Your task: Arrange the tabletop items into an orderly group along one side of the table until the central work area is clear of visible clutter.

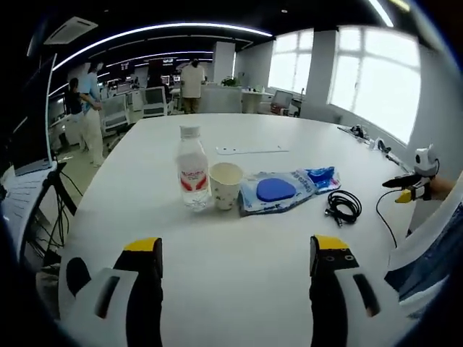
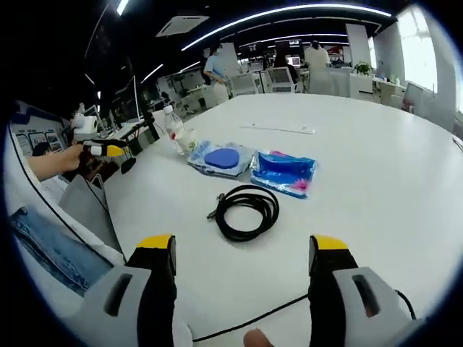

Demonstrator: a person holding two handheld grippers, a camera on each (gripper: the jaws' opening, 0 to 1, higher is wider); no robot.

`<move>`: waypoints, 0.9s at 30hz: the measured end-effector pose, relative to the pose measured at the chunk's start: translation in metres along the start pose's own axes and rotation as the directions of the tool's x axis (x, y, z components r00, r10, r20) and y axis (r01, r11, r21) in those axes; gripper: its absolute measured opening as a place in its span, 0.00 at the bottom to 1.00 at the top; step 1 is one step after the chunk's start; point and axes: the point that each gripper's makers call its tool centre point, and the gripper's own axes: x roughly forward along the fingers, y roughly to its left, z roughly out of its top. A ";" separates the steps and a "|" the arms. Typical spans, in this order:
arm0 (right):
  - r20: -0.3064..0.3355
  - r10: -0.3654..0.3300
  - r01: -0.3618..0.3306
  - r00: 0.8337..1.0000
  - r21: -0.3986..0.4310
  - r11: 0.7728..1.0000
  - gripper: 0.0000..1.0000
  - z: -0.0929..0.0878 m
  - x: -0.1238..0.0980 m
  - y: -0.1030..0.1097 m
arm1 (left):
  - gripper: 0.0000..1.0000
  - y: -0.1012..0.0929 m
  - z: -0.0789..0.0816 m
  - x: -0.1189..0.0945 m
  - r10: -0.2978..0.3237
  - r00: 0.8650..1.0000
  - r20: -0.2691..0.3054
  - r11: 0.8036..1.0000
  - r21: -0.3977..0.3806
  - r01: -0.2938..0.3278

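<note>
Left gripper (image 1: 236, 253): held low over the near edge of the table (image 1: 304, 144); jaws spread wide, nothing between them. It is also seen from the right gripper view (image 2: 108, 150), at the left edge beyond the table, in a person's hand (image 2: 54, 160).
Right gripper (image 2: 239, 253): held over the table (image 2: 376, 152) just short of the cable; jaws released and wide, nothing gripped. It is also seen from the left gripper view (image 1: 411, 186), at the far right beside the table edge.
Bottle (image 1: 192, 168): upright, clear, red label, white cap; stood just beside the cup. Seen small and far-left in the right gripper view (image 2: 173, 129).
Cup (image 1: 226, 185): upright paper cup, between bottle and blue pack, close to both.
Blue pack (image 1: 275, 191): lying flat, a dark blue round shape on top (image 2: 221, 158).
Second pack (image 2: 283, 173): blue with pink edge, flat, touching or just beside the first (image 1: 318, 177).
Cable (image 2: 247, 210): black coil, flat on the table, near the packs but apart (image 1: 343, 206).
White strip (image 1: 251, 150): flat, farther back on the table, well apart from the group (image 2: 278, 129).
Background: office desks with people standing.
</note>
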 end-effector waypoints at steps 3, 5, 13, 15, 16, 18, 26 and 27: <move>-0.011 0.012 -0.012 1.000 -0.005 1.000 0.78 0.008 -0.004 0.002 | 0.88 -0.009 -0.007 -0.009 -0.002 0.998 -0.064 0.997 0.076 0.007; -0.032 0.033 -0.032 0.999 0.008 0.999 0.77 0.010 -0.005 0.005 | 0.89 -0.015 -0.008 -0.012 -0.007 0.997 -0.083 0.995 0.095 0.014; -0.046 0.076 -0.078 0.996 -0.028 0.997 0.78 0.027 -0.009 0.022 | 0.91 -0.037 -0.010 -0.023 -0.035 0.990 -0.136 0.991 0.121 0.051; -0.062 0.082 -0.084 0.995 -0.033 0.996 0.78 0.025 -0.010 0.024 | 0.90 -0.039 -0.009 -0.027 -0.029 0.990 -0.135 0.993 0.107 0.043; -0.070 0.085 -0.087 0.994 -0.037 0.996 0.78 0.024 -0.010 0.024 | 0.90 -0.040 -0.007 -0.029 -0.027 0.991 -0.130 0.994 0.102 0.041; -0.082 0.092 -0.096 0.992 -0.045 0.994 0.78 0.021 -0.010 0.026 | 0.90 -0.042 -0.005 -0.033 -0.027 0.992 -0.120 0.994 0.102 0.039; -0.102 0.086 -0.089 0.991 -0.027 0.996 0.78 0.011 -0.017 0.027 | 0.93 -0.044 -0.007 -0.041 -0.012 0.993 -0.120 0.997 0.073 0.021; -0.101 0.086 -0.088 0.991 -0.018 0.996 0.78 0.010 -0.018 0.027 | 0.93 -0.044 -0.009 -0.042 -0.011 0.993 -0.119 0.997 0.069 0.019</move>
